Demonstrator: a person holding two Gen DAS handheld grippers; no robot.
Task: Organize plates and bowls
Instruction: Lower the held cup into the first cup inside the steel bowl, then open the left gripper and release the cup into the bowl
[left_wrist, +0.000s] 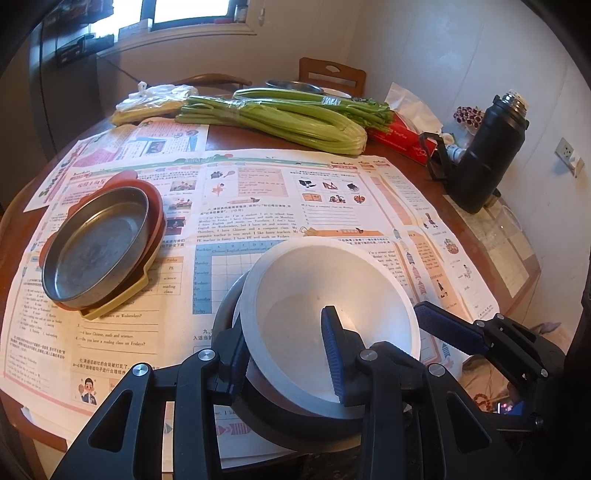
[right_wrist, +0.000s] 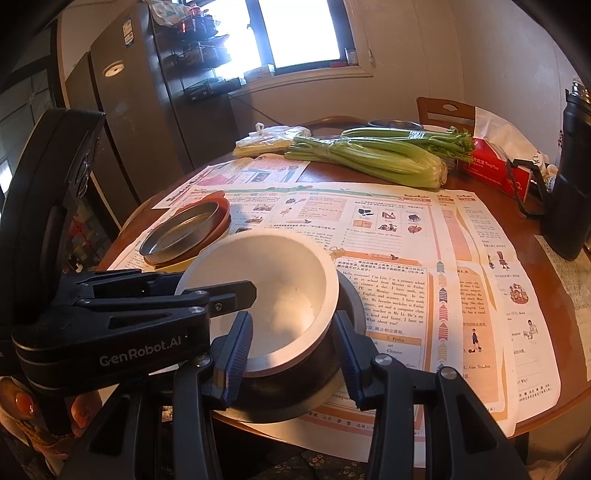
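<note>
both grippers clamp the white bowl (left_wrist: 332, 306) nested in a dark bowl (right_wrist: 314, 362) at the desk's (right_wrist: 517, 206) near edge, left gripper (left_wrist: 284, 354) and right gripper (right_wrist: 295, 354) jaws pinching opposite rims, seemingly to steady the stack for moving.

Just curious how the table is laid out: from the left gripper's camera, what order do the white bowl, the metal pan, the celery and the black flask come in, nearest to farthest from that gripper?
1. white bowl: rim between the left gripper's fingers.
2. metal pan: left, mid-table.
3. black flask: far right.
4. celery: far, centre.

Flask and celery are close to call.
</note>
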